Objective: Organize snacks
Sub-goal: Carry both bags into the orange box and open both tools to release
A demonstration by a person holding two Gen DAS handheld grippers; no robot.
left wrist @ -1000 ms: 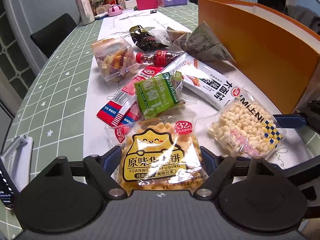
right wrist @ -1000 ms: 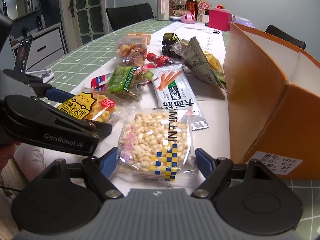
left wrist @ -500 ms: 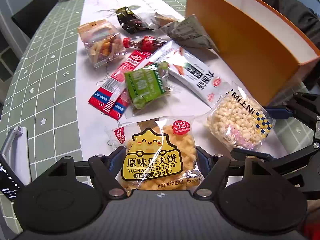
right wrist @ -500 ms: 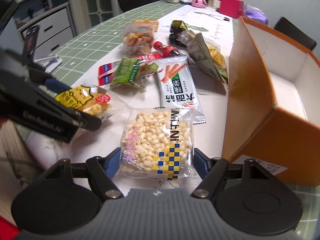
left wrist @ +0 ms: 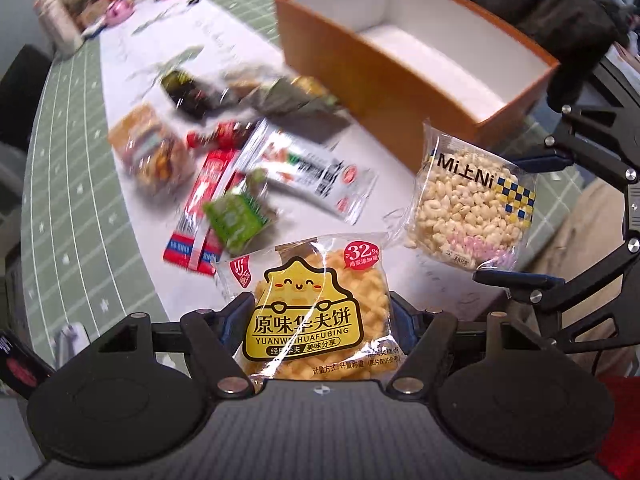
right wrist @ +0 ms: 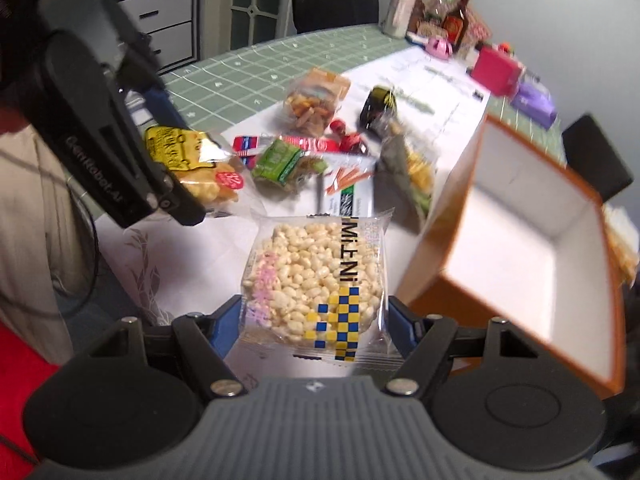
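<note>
The yellow waffle pack (left wrist: 316, 304) hangs above the white runner between the jaws of my left gripper (left wrist: 320, 320). Those jaws are closing, and their pads press on the pack's two sides. The puffed-rice pack (right wrist: 316, 272) with the blue and yellow checks is also off the table, with my right gripper (right wrist: 316, 316) shut on it. In the left wrist view that pack (left wrist: 468, 204) floats at the right, near the orange box (left wrist: 400, 80). The box is white inside and holds nothing that shows. In the right wrist view the left gripper's finger (right wrist: 172, 196) and the waffle pack (right wrist: 192, 160) are at the left.
Several snack packs lie on the runner: a green pack (left wrist: 236, 216), a white carrot-stick pack (left wrist: 316, 172), a red pack (left wrist: 204, 200) and a clear cracker bag (left wrist: 152, 152). Bottles and a pink box (right wrist: 496, 68) stand at the far end. Black chairs ring the green table (left wrist: 72, 200).
Both grippers have risen and lifted their packs off the table. Both views now look down more steeply, so the box's white inside shows. The left jaws have narrowed onto the waffle pack.
</note>
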